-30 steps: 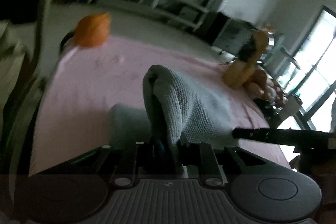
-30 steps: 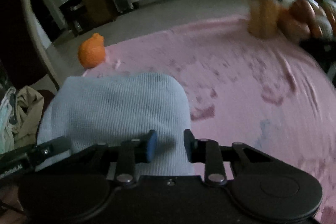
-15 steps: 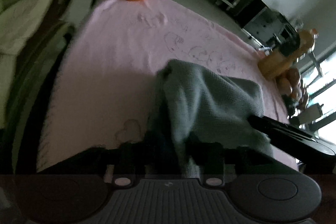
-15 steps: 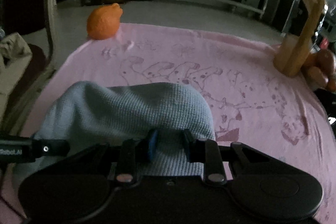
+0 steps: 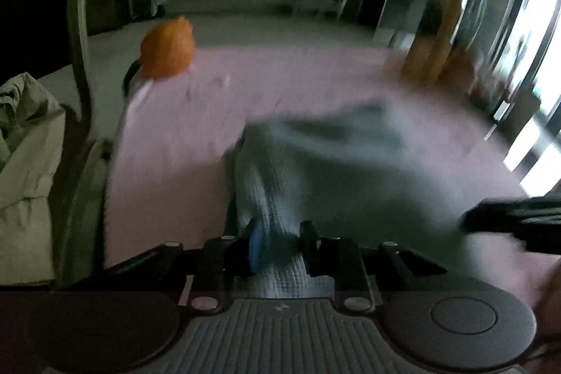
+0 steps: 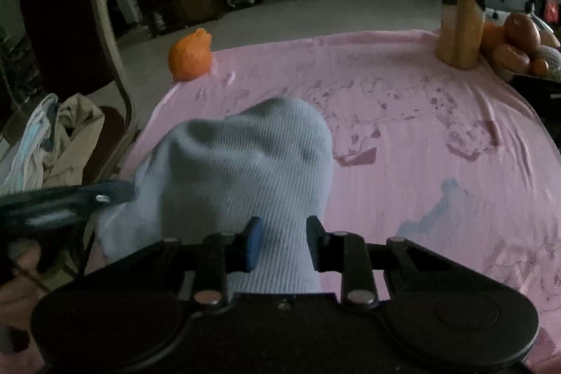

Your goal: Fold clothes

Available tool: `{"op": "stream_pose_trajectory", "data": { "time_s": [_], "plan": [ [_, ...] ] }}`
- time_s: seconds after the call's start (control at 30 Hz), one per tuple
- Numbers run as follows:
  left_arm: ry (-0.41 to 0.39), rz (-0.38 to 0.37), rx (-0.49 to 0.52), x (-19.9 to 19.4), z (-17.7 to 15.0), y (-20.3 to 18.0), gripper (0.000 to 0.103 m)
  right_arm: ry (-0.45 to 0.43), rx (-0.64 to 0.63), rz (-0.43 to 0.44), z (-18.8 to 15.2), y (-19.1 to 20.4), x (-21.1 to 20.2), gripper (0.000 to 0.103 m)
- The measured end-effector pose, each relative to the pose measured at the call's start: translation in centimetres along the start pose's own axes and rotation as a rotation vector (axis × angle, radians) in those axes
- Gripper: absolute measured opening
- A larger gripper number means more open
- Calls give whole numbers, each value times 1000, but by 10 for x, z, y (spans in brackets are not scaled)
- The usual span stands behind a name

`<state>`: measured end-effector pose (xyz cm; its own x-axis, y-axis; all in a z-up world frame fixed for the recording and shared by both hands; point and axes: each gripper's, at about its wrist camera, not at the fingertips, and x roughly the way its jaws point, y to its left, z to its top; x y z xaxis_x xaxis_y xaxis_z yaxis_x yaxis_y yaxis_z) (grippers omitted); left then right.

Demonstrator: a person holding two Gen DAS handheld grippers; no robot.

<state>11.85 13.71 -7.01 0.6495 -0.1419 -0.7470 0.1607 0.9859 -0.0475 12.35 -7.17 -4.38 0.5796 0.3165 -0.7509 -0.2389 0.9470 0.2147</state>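
A pale blue waffle-knit garment (image 6: 242, 163) humps in a soft rounded mound over the near-left part of the pink printed table cover (image 6: 420, 163). The right tool (image 6: 284, 246) pinches its ribbed near edge; the left tool (image 5: 278, 242) is closing on another bunched fold.

The left gripper (image 5: 278, 235), whose jaws parted half a second ago, is closing again on the pale blue knit garment (image 6: 245, 163), which now bulges higher between both grippers above the pink sheet (image 6: 420, 146)
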Motion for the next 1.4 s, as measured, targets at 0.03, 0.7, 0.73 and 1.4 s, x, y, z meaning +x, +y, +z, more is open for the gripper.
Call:
{"op": "stream_pose_trajectory", "data": {
  "time_s": [0.03,0.7,0.73,1.4],
  "plan": [
    [25,40,24,5,-3,-2,22,11,-29,-3,-6,4,5,26],
    [77,160,-31,6,-7,1,27,-75,-206,-83,73,15,4,25],
    [76,166,-30,6,-7,0,27,-72,-140,-41,78,10,18,24],
    [-98,-26,-167,-34,3,31,24,-59,17,-100,97,6,97,19]
  ]
}}
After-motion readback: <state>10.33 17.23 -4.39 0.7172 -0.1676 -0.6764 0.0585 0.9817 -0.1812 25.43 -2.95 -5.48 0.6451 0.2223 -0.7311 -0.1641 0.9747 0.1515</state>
